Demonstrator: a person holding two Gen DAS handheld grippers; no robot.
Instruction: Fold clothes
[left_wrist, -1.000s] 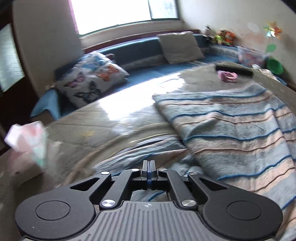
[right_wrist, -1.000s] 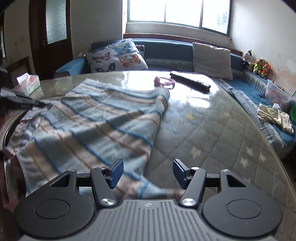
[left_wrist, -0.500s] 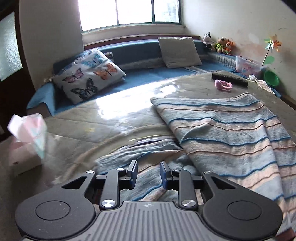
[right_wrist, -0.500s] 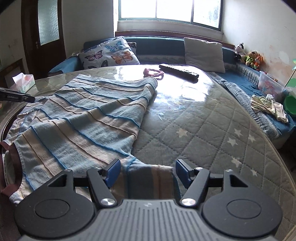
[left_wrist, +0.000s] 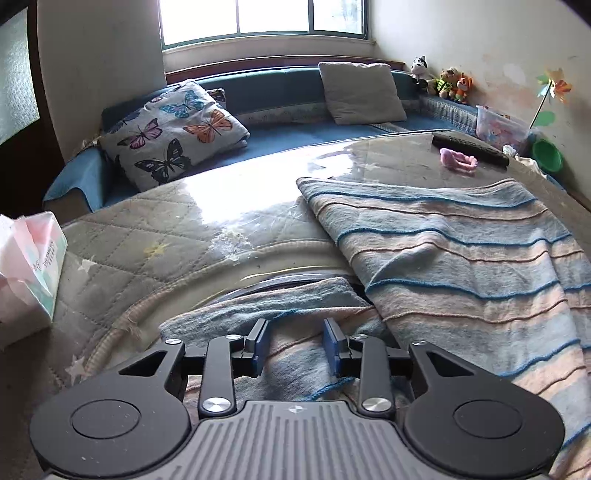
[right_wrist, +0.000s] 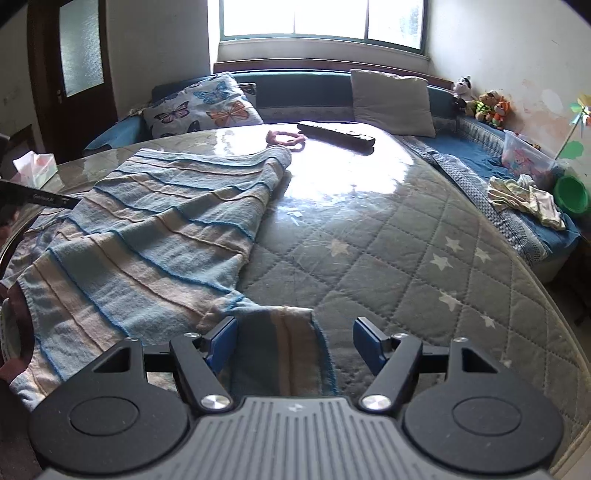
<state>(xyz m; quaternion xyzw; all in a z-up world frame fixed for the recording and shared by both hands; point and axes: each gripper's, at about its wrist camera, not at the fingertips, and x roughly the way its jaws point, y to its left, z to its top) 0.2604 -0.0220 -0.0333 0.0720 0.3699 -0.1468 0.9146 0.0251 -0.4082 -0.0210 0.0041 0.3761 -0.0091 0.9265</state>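
The striped garment (left_wrist: 450, 258) lies spread over the near-left part of the quilted desk (right_wrist: 406, 266), its far corner close to a pink hair tie (right_wrist: 286, 138) and a black remote (right_wrist: 336, 133). One near flap hangs off the desk rim in front of the left tongs (left_wrist: 295, 345); another near corner lies between the fingers of the right tongs (right_wrist: 295, 343).

A second ago the left tongs were clenched on the cloth; half a second ago they had begun to part, and now they are released, fingers spread with the flap lying loose between them. The right tongs have stayed released throughout, wide apart over their corner, and have come in closer above it. So the last pull looks finished, and both tongs seem placed to take the near corners for a fold away from the person.

Room for that is good: ahead of the right tongs and to their right the desk is bare quilt with stars. Beyond the garment's far edge the hair tie and remote leave little spare space, so a fold carried too far could sweep them. Left of the left tongs sits a tissue box (left_wrist: 27, 266), near the desk rim, well apart from the cloth.
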